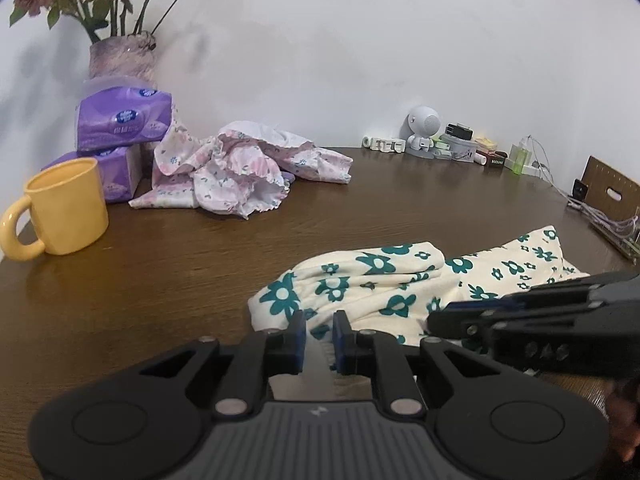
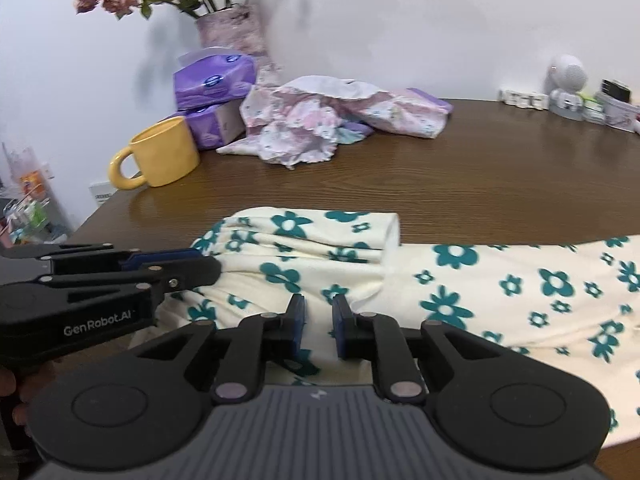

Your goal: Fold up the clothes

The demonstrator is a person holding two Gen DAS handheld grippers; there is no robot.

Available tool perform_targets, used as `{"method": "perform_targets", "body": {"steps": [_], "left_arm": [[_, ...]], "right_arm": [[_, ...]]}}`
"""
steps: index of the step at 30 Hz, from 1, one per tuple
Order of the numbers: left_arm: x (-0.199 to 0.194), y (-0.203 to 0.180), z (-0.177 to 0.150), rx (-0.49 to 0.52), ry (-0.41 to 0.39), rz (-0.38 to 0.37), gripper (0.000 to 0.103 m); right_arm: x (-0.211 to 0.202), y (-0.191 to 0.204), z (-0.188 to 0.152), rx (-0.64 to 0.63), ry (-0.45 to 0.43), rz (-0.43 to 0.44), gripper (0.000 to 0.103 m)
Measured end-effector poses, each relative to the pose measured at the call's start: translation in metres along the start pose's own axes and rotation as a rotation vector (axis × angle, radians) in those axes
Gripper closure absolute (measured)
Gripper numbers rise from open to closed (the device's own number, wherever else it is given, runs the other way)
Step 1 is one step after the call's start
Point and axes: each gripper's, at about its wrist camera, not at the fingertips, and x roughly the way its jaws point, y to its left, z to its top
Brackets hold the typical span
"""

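A cream garment with teal flowers [image 1: 376,288] lies on the brown table, partly folded, and it also shows in the right wrist view [image 2: 480,288]. My left gripper [image 1: 320,338] sits at its near left edge, jaws a narrow gap apart with cream cloth between them. My right gripper [image 2: 319,328] is over the garment's near edge, jaws likewise narrowly apart over cloth. Each gripper shows from the side in the other's view, the right gripper [image 1: 444,320] and the left gripper [image 2: 200,266]. A crumpled pink floral garment [image 1: 240,168] lies at the back, also seen in the right wrist view [image 2: 320,120].
A yellow mug [image 1: 64,208] stands at the left, purple tissue packs [image 1: 120,120] and a vase of dried flowers [image 1: 120,56] behind it. A white speaker [image 1: 422,130], small bottles and cables [image 1: 520,156] line the back right edge. A cardboard piece [image 1: 612,190] stands at the right.
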Motion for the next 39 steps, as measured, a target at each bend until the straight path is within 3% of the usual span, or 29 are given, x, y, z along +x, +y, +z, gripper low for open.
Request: {"method": "perform_targets", "body": {"steps": [3,5,7,15,18,19,20,21,25,28,34,36,37,38,39], "left_arm": [[0.000,-0.002,-0.002,0.014,-0.007,0.005,0.091],[-0.001,-0.002,-0.002,0.014,-0.011,0.003,0.091],[-0.001,0.000,-0.002,0.003,-0.011,-0.006,0.091],[-0.003,-0.001,-0.003,0.003,-0.013,-0.006,0.091],[-0.007,-0.004,-0.003,0.017,-0.022,0.004,0.090],[-0.009,-0.003,-0.002,0.007,-0.024,-0.001,0.090],[-0.011,0.001,0.000,-0.012,-0.025,-0.009,0.090],[-0.013,0.004,0.002,-0.031,-0.026,-0.016,0.090],[-0.018,0.016,0.005,-0.068,-0.035,0.009,0.090],[-0.015,0.024,0.005,-0.099,-0.002,-0.013,0.090],[-0.010,0.021,0.000,-0.066,0.014,-0.009,0.090],[-0.009,0.021,0.000,-0.066,0.014,-0.008,0.090],[-0.009,0.021,0.000,-0.066,0.014,-0.007,0.090],[-0.009,0.020,0.000,-0.066,0.013,-0.006,0.090],[-0.009,0.020,0.000,-0.066,0.012,-0.006,0.090]], "right_arm": [[-0.013,0.000,0.001,0.033,-0.028,-0.004,0.086],[-0.025,0.006,0.002,0.023,-0.065,-0.007,0.064],[-0.028,0.015,0.005,-0.018,-0.081,-0.013,0.052],[0.004,0.017,0.021,-0.028,-0.082,-0.017,0.052],[0.013,0.017,0.021,0.001,-0.042,0.010,0.057],[0.015,0.015,0.021,0.005,-0.028,0.006,0.066],[0.017,0.014,0.019,-0.004,-0.009,-0.010,0.081],[0.020,0.013,0.016,-0.019,0.006,-0.022,0.084],[0.017,0.007,0.011,-0.026,-0.002,-0.029,0.091],[0.012,0.002,0.008,-0.027,-0.007,-0.050,0.094],[0.006,-0.005,0.006,-0.018,-0.016,-0.070,0.094],[-0.004,-0.008,0.008,0.029,-0.042,-0.048,0.090],[-0.009,-0.008,0.009,0.044,-0.050,-0.028,0.077],[-0.014,-0.006,0.010,0.050,-0.053,-0.007,0.051],[-0.018,-0.001,0.010,0.037,-0.056,0.010,0.045]]}}
